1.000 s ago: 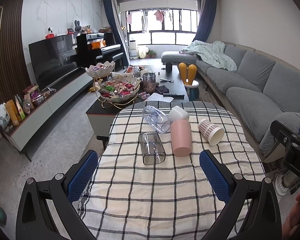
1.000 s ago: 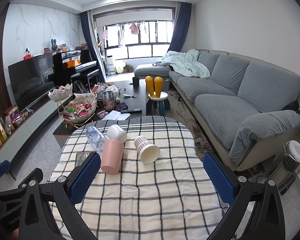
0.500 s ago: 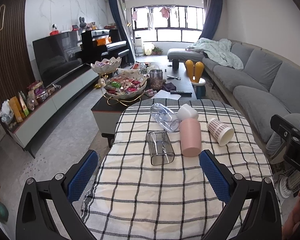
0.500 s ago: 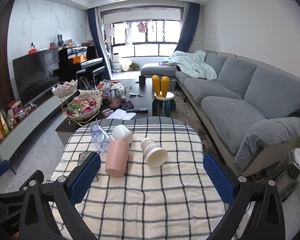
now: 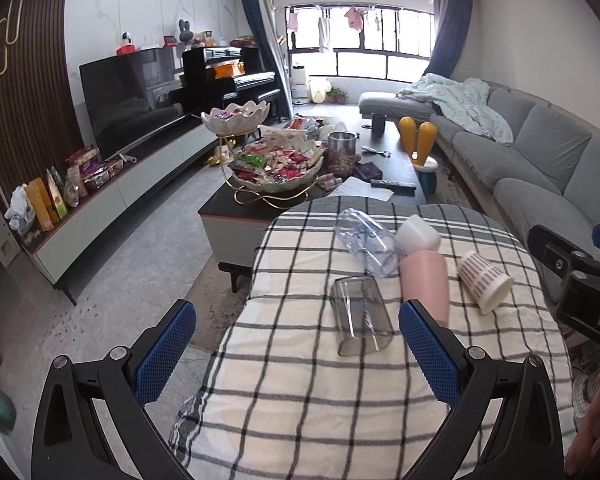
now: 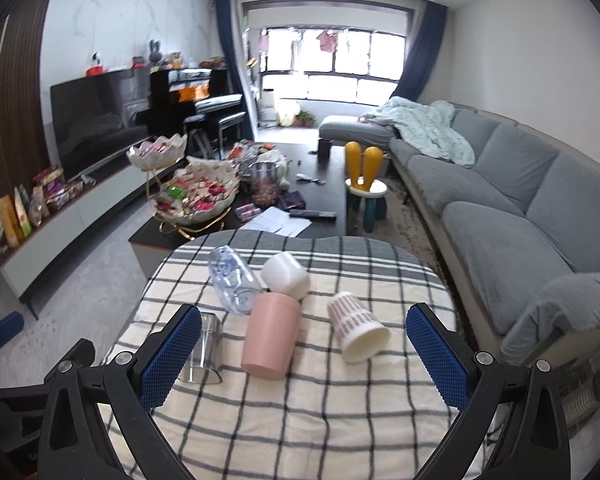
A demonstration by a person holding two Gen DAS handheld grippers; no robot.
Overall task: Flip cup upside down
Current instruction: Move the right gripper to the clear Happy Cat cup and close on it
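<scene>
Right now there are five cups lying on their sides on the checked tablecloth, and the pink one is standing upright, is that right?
Not quite. The pink cup is not upright: the right wrist view shows it lying on its side like the others on the checked tablecloth, its open end towards the camera, beside the patterned paper cup.

left gripper (image 5: 298,346) spread wide, five cups (image 5: 423,283) toppled — checked tablecloth (image 5: 300,408)

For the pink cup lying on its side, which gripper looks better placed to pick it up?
Probably the right gripper: its open fingers frame the pink cup almost centrally. The left gripper, also open, frames the smoky glass cup instead, with the pink cup off by its right finger.
</scene>
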